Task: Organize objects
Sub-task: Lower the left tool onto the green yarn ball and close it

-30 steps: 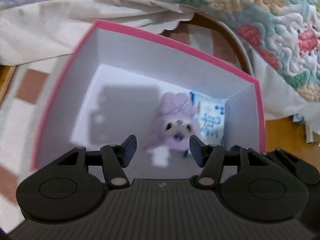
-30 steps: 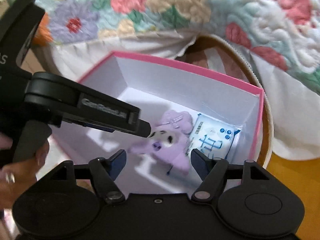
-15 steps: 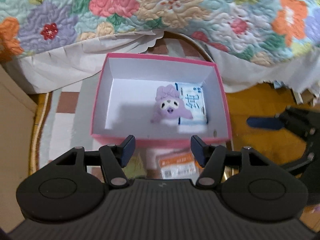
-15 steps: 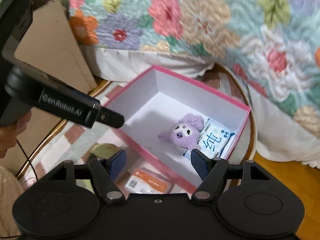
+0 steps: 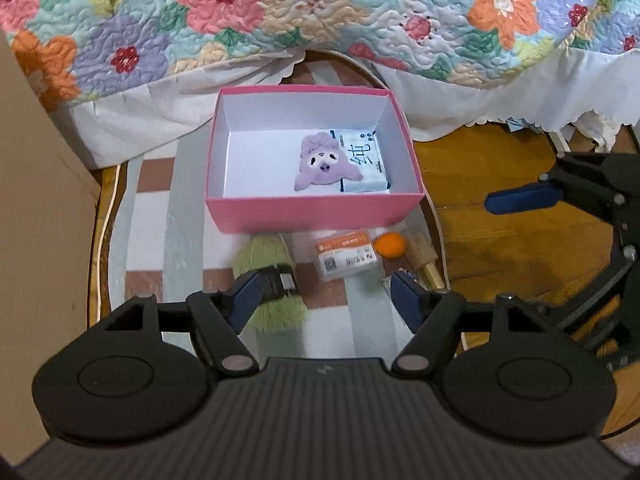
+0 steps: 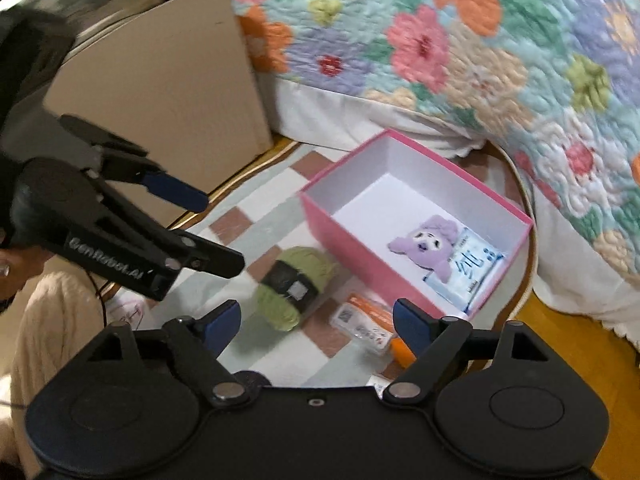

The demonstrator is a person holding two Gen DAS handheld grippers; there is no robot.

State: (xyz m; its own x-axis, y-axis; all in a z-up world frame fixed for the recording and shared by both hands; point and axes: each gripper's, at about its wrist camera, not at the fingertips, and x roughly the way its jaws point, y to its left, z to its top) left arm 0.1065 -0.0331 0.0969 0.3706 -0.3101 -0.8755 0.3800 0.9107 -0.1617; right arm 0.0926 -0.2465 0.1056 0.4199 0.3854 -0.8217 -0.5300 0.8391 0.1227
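Now that both hands have drawn up and back from the pink box, leaving the purple toy inside, the left tongs and right tongs are spreading empty, free for the green yarn still on the tabletop.

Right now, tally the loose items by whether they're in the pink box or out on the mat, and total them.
In the pink box: 2, purple plush and tissue pack.
On the mat: 4, green yarn, orange-labelled packet, orange ball, wooden and brass piece.
Total: 6.
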